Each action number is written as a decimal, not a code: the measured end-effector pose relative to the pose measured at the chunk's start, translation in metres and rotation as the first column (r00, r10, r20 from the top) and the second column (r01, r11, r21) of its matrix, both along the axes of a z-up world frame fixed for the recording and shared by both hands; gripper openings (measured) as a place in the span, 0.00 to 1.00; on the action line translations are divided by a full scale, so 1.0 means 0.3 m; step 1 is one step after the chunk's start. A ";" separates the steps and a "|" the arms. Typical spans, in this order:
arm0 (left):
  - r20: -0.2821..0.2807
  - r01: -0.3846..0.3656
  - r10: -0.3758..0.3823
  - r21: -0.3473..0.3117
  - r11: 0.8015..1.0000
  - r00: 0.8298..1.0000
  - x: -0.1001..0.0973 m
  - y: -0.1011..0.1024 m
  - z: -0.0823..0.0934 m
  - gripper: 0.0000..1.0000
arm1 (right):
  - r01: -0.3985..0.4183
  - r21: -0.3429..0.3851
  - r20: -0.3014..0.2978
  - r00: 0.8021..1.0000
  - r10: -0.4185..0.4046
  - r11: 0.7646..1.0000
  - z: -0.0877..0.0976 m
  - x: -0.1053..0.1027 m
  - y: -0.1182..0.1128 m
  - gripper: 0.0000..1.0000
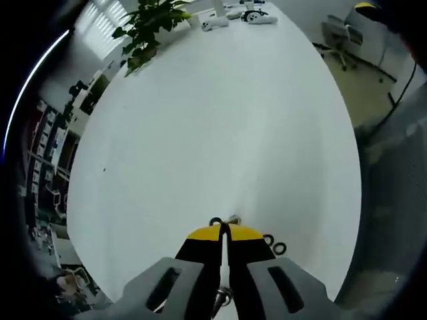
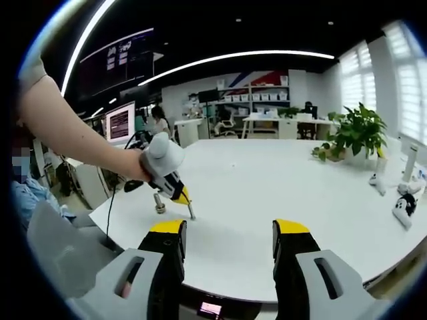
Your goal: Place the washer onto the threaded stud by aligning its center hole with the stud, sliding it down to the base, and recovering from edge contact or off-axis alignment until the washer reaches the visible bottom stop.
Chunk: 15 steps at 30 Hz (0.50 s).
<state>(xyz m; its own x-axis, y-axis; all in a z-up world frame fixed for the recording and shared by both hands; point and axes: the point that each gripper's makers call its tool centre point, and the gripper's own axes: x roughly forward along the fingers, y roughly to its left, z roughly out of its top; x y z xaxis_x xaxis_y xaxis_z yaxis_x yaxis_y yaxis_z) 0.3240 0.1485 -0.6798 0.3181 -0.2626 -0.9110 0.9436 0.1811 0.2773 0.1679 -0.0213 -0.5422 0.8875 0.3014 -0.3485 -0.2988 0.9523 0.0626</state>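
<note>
The stud [image 2: 191, 211] is clenched upright in the left gripper [image 1: 223, 233]; the right gripper [image 2: 228, 233] is released. A washer [image 1: 279, 248] must be picked up next.

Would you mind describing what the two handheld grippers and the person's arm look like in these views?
Both grippers share one design: grey moulded bodies with slotted recesses, black jaws and yellow tips. The right gripper shows this in its own view, and the left gripper appears there too, with a rounded grey housing and a dark cable hanging below it. The person's arm is bare, with a short pale sleeve at the shoulder.
</note>
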 end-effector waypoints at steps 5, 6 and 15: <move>0.017 0.038 -0.039 0.036 0.999 0.999 -0.012 0.004 -0.003 0.00 | 0.001 0.005 -0.002 1.000 -0.001 1.000 -0.001 0.001 -0.001 0.54; 0.021 0.041 -0.042 0.040 0.998 0.999 -0.011 0.007 -0.004 0.00 | 0.000 0.006 -0.001 1.000 0.000 1.000 -0.001 0.001 0.000 0.54; 0.050 0.045 -0.047 0.026 0.999 0.998 0.000 0.016 0.011 0.00 | 0.000 0.010 -0.001 1.000 0.000 1.000 0.000 0.001 -0.001 0.54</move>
